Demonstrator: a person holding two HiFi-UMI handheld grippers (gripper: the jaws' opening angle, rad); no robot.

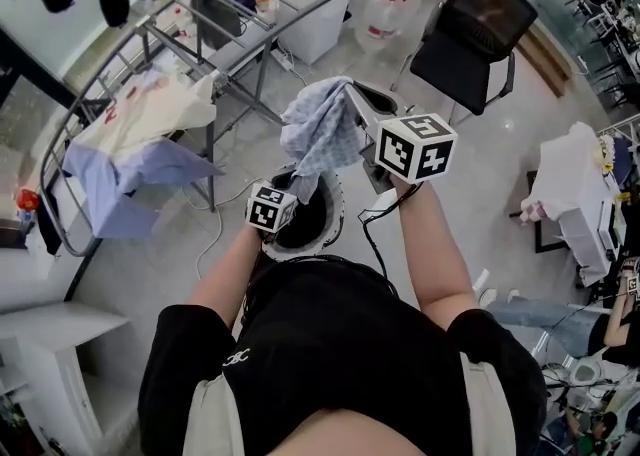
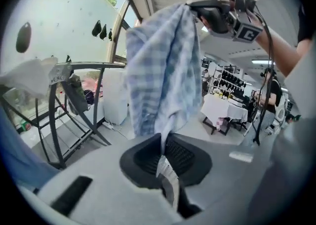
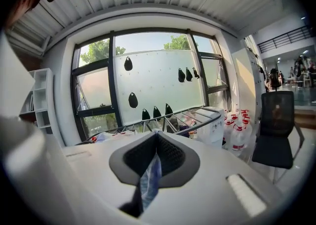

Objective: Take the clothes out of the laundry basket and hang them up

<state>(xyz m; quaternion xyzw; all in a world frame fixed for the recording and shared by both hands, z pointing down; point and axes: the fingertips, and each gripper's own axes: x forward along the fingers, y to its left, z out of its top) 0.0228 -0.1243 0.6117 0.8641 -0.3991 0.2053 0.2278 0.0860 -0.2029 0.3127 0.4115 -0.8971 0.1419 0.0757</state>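
Observation:
A blue-and-white checked shirt [image 1: 322, 134] hangs in the air above the round laundry basket [image 1: 338, 216], whose inside looks dark. My right gripper [image 1: 352, 96] is shut on the shirt's top edge, and a fold of blue cloth [image 3: 149, 177] shows pinched between its jaws. Lower and to the left, my left gripper [image 1: 297, 186] is shut on the shirt's bottom end. In the left gripper view the shirt [image 2: 163, 66] drops from the right gripper [image 2: 197, 8] into the left gripper [image 2: 165, 159], where a white label [image 2: 168, 172] is caught too.
A metal drying rack [image 1: 250, 14] stands at the left and back, with a white garment [image 1: 150, 109] and a blue garment [image 1: 120, 179] draped on it. A black office chair [image 1: 470, 29], several water bottles [image 1: 385, 4] and a white-covered table [image 1: 575, 194] stand around.

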